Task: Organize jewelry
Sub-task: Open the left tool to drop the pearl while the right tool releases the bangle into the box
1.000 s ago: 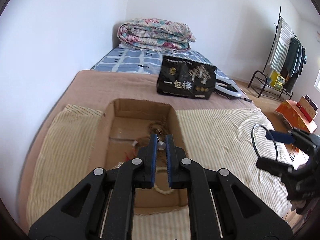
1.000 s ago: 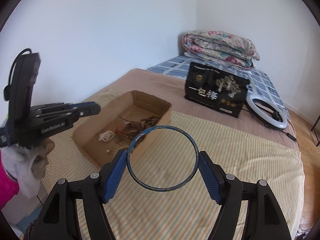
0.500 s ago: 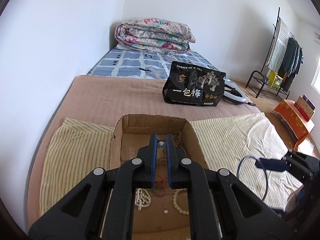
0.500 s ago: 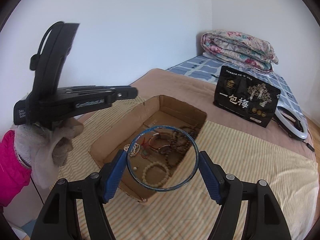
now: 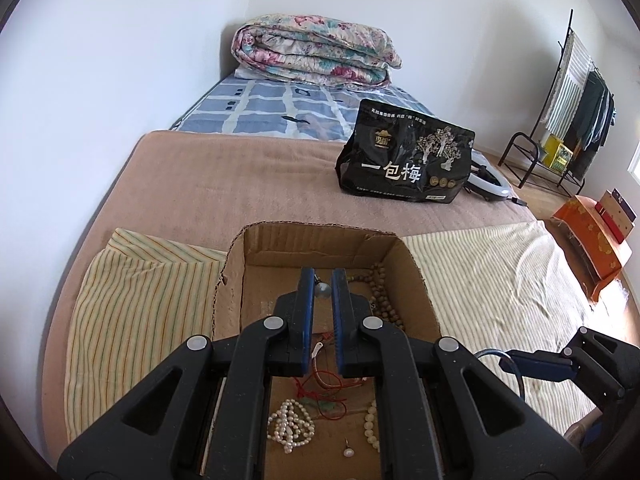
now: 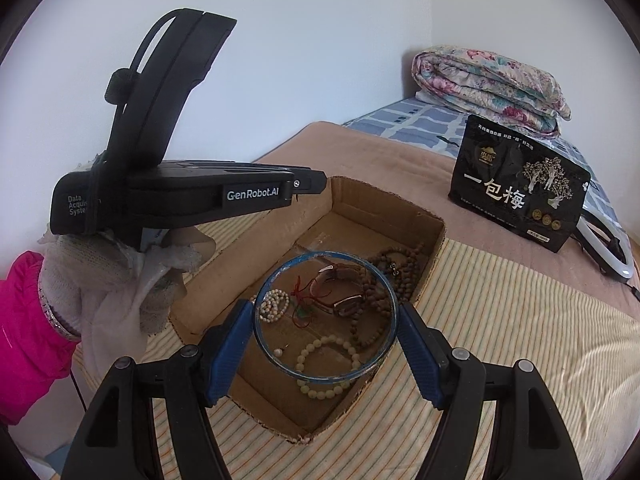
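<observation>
My right gripper [image 6: 326, 322] holds a blue bangle [image 6: 384, 354] pinched across its width between the two blue pads, hanging over the open cardboard box [image 6: 430, 216]. My left gripper [image 5: 322, 280] has its fingers drawn narrow around a small round silvery stud [image 5: 322, 290], poised above the same box [image 5: 320, 240]. Seen from the right, its black body [image 6: 192, 196] reads "GenRobot.AI" in white, with "Data Acquis… Syste…" partly cut off on the rear; a white-gloved hand [image 6: 116, 276] with a pink sleeve grips it.

Inside the box lie a white pearl bracelet [image 5: 291, 424], a pale bead bracelet [image 6: 328, 368], brown wooden beads [image 6: 394, 272], red cord [image 5: 320, 392] and a loose pearl stud [image 5: 348, 453]. The box sits on a striped cloth [image 5: 132, 308] over a tan blanket [image 5: 224, 176].

Behind stands a black pouch [image 5: 404, 156] printed "一包梅" in white, with smaller text I cannot read. A folded floral quilt [image 5: 312, 52] lies at the wall.
</observation>
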A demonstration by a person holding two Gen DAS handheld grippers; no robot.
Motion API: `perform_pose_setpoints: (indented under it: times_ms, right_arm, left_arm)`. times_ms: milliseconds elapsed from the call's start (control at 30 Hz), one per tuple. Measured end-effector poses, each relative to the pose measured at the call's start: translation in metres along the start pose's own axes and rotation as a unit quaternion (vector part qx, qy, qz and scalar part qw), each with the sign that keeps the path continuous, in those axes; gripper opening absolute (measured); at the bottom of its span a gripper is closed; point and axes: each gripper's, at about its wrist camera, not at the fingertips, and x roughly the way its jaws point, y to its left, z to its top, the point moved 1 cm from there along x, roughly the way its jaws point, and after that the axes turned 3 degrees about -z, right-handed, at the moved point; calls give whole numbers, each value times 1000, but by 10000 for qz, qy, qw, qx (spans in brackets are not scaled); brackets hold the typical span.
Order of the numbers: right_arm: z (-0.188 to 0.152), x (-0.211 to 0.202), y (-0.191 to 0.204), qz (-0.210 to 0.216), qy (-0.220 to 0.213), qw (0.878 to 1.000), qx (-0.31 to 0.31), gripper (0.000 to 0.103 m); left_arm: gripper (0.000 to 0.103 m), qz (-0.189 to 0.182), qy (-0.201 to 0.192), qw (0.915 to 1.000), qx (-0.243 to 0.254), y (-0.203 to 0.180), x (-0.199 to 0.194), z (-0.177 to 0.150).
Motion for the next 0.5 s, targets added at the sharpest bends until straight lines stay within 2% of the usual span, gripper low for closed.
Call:
perform_pose_setpoints:
  times_ms: [400,467,500]
  right_arm:
    - [4,13,14,31,40,9998,-216,75]
    - [4,13,16,6,35,9997,-255,78]
    - [4,13,17,5,31,9996,-273,82]
  left_arm:
    - [7,67,53,10000,13,2,4,0]
    - [25,73,43,10000,28,1,3,0]
    - [43,93,11,10000,23,1,2,0]
